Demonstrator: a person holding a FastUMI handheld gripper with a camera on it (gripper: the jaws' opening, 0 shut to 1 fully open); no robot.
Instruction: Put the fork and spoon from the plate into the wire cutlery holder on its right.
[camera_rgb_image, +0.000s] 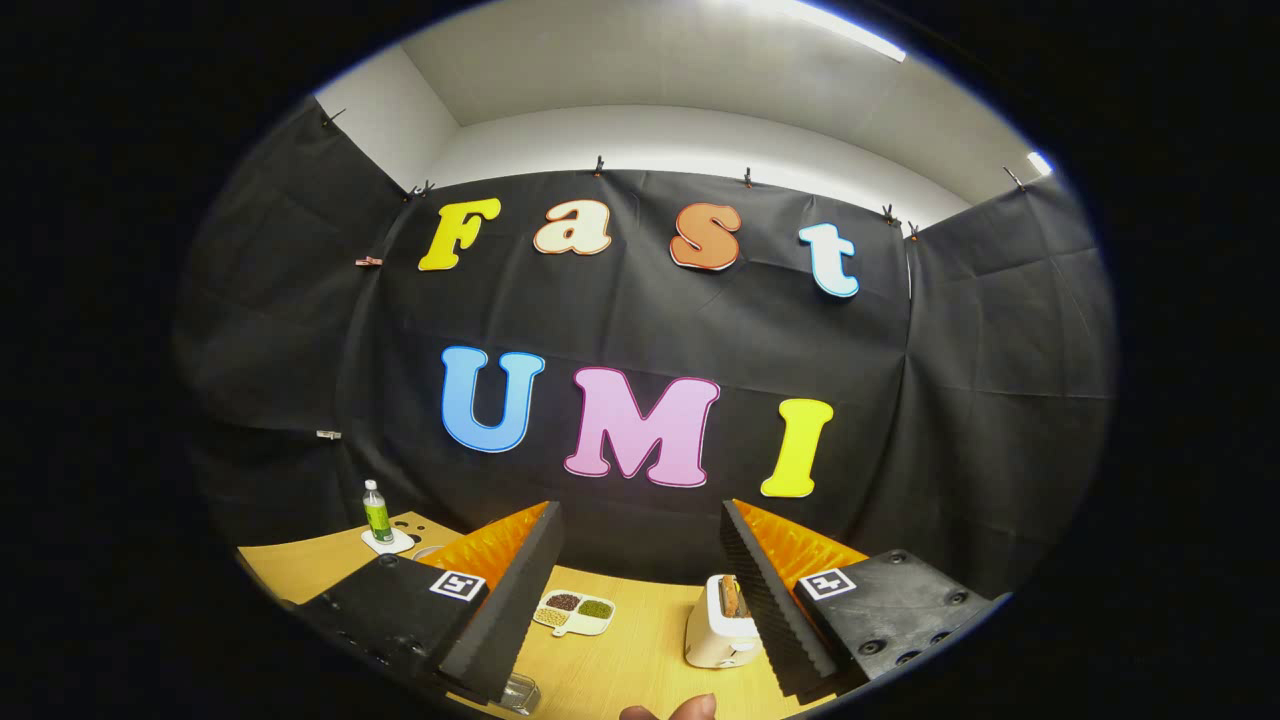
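My gripper (640, 600) is open, its two fingers spread wide with nothing between them. It is raised and tilted up, looking mostly at the booth wall above the wooden table (640, 650). Between and beyond the fingers lies a small white divided dish (575, 611) holding several sorts of beans or seeds. Close to the right finger (770, 610) stands a white toaster (718, 625) with a slice of bread in its slot.
A green bottle (377, 512) stands on a white coaster at the table's far left. A clear glass object (520, 692) sits near the left finger at the table's near side. A fingertip of a person (690, 708) shows at the near edge.
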